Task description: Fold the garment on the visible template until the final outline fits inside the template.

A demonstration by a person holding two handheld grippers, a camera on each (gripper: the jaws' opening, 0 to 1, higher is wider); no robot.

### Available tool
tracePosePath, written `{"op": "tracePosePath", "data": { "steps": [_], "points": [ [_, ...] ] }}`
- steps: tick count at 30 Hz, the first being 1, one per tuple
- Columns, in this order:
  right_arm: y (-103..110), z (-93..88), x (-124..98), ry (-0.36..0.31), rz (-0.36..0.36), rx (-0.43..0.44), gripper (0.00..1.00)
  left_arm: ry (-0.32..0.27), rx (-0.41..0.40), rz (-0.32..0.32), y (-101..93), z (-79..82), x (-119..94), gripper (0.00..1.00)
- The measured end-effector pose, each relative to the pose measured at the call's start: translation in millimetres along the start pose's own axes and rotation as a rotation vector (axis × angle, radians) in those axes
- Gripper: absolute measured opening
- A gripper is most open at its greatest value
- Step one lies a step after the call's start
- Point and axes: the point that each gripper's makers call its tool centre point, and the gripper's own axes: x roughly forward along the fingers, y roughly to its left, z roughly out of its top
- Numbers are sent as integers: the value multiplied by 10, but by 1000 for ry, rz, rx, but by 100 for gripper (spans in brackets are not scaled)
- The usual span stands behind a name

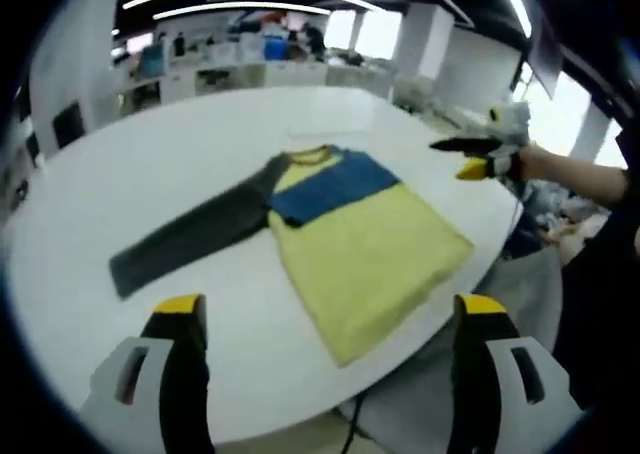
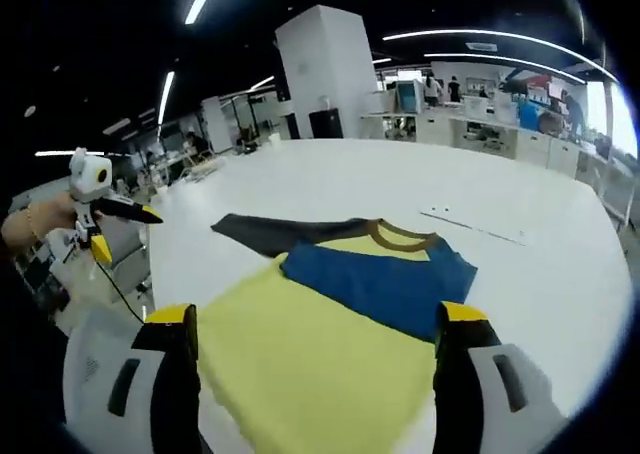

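The yellow knit shirt with a blue chest panel, brown collar and dark grey sleeves (image 1: 350,229) lies flat on the round white table (image 1: 150,164), its hem toward the near rim and one grey sleeve (image 1: 185,236) stretched out straight across the bare top. The other sleeve seems already laid over the body under or beside the blue panel, though I cannot tell exactly how it is tucked. A faint thin outline on the tabletop beyond the collar (image 2: 470,224) may be part of the template; it is too pale to be sure.

The left gripper (image 1: 330,319) hangs above the near rim with its yellow-tipped jaws spread wide and nothing between them. The right gripper (image 2: 315,329) is likewise wide apart and empty, poised over the yellow hem (image 2: 310,374). Each is probably held back like this to line up a pinch on the cloth (the outstretched sleeve looks the likeliest next fold).

The hem corner (image 1: 345,354) sits close to the table's rim, so there is little margin on that side. Toward the far edge, past the collar, the top is open and gives ample room to draw the cloth inward.
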Motion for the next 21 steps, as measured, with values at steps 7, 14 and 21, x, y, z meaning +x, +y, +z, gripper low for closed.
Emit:
{"op": "tracePosePath", "data": {
  "steps": [7, 14, 21],
  "points": [
    [-132, -93, -522, -24, -44, 1, 100, -2, 15, 7, -28, 28, -110, 98],
    [-307, -244, -1009, -36, -116, 33, 100, -10, 9, 16, -36, 18, -197, 98],
    [-386, -348, -1355, -63, -173, 67, 100, -10, -8, 21, -34, -19, -246, 98]
  ]
}}
